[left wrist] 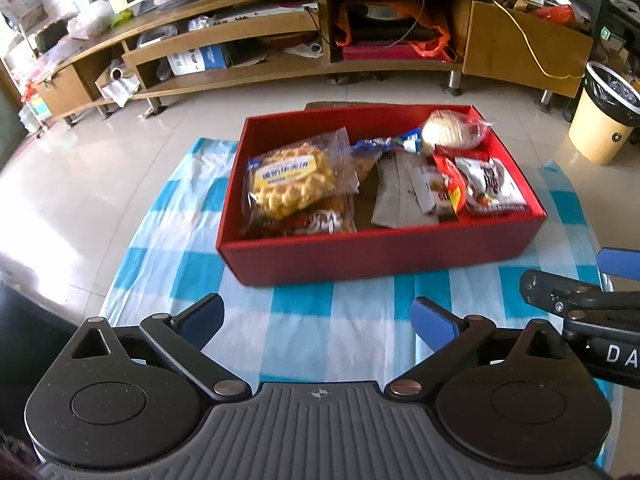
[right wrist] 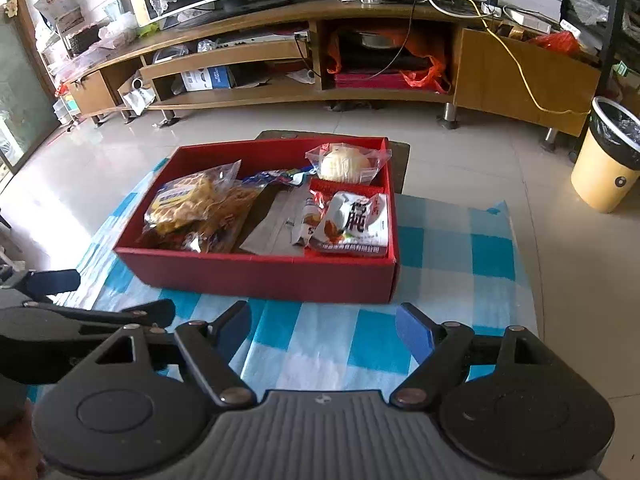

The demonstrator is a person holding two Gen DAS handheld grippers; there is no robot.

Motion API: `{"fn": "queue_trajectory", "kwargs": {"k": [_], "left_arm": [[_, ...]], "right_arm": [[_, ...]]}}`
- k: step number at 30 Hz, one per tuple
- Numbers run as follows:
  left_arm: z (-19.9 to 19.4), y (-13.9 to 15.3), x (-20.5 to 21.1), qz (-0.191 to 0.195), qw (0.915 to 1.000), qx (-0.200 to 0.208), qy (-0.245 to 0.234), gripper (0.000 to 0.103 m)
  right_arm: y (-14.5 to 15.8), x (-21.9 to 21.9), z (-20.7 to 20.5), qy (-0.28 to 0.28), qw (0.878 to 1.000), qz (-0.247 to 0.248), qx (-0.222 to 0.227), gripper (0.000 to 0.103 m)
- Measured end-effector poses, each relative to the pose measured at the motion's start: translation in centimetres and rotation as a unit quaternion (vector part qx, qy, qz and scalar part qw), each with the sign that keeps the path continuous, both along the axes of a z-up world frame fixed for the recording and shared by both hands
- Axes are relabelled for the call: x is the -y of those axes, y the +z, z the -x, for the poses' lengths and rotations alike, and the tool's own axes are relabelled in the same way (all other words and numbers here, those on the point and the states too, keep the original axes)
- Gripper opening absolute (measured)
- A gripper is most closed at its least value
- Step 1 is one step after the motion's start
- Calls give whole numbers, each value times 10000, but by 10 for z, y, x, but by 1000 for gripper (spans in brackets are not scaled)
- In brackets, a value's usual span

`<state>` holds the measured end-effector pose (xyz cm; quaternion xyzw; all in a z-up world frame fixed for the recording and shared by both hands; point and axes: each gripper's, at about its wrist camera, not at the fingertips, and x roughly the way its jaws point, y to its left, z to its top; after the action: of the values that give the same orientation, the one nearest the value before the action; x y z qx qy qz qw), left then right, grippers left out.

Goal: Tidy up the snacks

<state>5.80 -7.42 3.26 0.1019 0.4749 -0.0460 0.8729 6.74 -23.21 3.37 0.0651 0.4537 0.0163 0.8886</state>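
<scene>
A red box (left wrist: 360,256) (right wrist: 264,276) sits on a blue-and-white checked cloth (left wrist: 320,320) (right wrist: 320,340). Inside lie a yellow waffle snack bag (left wrist: 292,180) (right wrist: 188,200), a round bun in clear wrap (left wrist: 452,130) (right wrist: 344,164), a white-and-red packet (left wrist: 490,186) (right wrist: 356,224) and grey cardboard (left wrist: 400,200). My left gripper (left wrist: 318,320) hangs open over the cloth in front of the box, nothing between its fingers. My right gripper (right wrist: 322,328) is also open and empty, just short of the box's near wall. Each gripper shows at the edge of the other's view.
A long wooden TV stand (left wrist: 320,20) (right wrist: 320,40) with cluttered shelves runs along the back. A yellow waste bin (left wrist: 600,120) (right wrist: 608,160) stands at the right on the tiled floor (left wrist: 100,180). A yellow cable (right wrist: 520,68) hangs down the stand.
</scene>
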Motion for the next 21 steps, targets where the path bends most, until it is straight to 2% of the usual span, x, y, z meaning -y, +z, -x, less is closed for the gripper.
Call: {"fn": "queue_trajectory", "kwargs": {"k": [21], "left_arm": [[64, -4, -14, -36, 9999, -149, -63, 101]], "right_arm": [[-4, -16, 71, 29, 10000, 17, -72, 76]]}}
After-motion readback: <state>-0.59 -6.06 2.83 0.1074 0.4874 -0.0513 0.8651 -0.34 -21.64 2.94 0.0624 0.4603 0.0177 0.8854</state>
